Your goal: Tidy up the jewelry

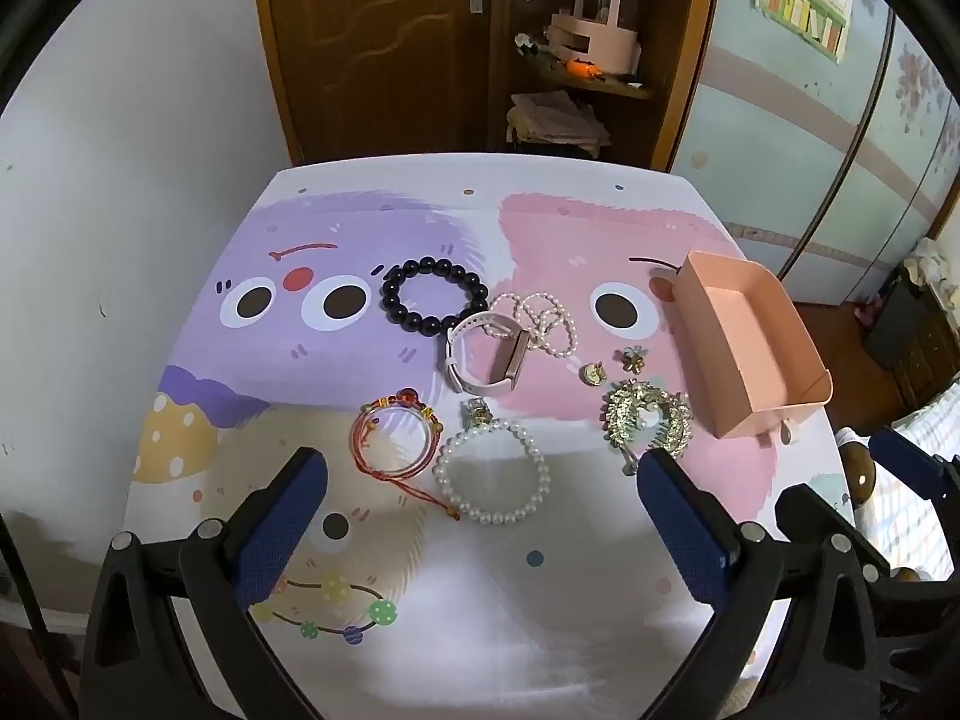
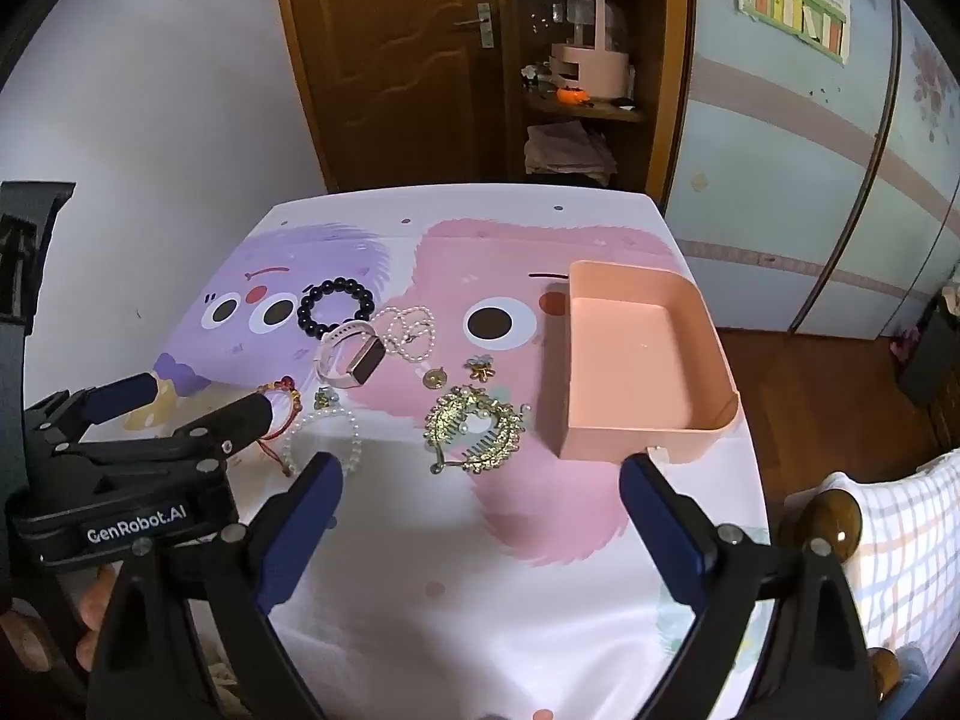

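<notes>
Jewelry lies spread on the cartoon-print table (image 1: 480,600): a black bead bracelet (image 1: 433,296), a pink watch (image 1: 486,360), a thin pearl strand (image 1: 543,315), a red string bracelet (image 1: 396,435), a white pearl bracelet (image 1: 493,471), a gold hair comb (image 1: 648,417), a gold pendant (image 1: 593,373) and a flower brooch (image 1: 633,358). An empty pink tray (image 1: 750,348) stands at the right. My left gripper (image 1: 480,468) is open, hovering over the pearl bracelet. My right gripper (image 2: 480,468) is open, just in front of the gold comb (image 2: 474,429) and the tray (image 2: 636,360).
A wooden door (image 1: 372,48) and a shelf with a pink organizer (image 1: 594,30) stand behind the table. A wardrobe (image 1: 828,120) is at the right. The left gripper's body (image 2: 132,456) fills the left of the right wrist view.
</notes>
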Available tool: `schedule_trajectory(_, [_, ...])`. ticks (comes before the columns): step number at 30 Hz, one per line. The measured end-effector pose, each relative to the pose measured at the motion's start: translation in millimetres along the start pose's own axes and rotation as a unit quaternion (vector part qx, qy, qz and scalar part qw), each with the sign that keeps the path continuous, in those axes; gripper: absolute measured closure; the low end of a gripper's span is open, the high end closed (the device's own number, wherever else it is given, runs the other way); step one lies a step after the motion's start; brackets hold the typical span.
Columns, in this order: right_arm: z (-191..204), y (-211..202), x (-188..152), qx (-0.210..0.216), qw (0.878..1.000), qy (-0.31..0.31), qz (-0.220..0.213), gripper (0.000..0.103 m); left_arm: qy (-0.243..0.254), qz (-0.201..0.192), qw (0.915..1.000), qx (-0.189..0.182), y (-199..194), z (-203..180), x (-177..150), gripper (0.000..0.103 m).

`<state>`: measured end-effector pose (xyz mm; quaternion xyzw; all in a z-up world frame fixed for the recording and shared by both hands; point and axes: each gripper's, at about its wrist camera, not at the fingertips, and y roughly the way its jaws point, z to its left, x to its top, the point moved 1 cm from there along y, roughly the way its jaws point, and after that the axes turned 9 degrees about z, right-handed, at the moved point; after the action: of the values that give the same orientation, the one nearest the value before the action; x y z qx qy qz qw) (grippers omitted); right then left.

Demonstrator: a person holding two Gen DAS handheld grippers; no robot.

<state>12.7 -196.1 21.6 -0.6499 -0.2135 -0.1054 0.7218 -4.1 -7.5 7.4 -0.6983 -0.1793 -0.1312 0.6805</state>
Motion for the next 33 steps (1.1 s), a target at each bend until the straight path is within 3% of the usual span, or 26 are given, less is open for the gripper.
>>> schedule_trajectory(11, [2.0,-8.0,4.5,0.013,1.000,0.014,-0.008,0.009,-0.005,-0.004,1.0000,0.000,-2.4,3.9,-4.0,0.001])
schedule_trajectory(33, [-0.7,-10.4,2.7,-0.003,1.000,0.030,-0.008,0.009,-0.012,-0.009,0.9999,0.002,-8.5,9.2,-7.2,0.001])
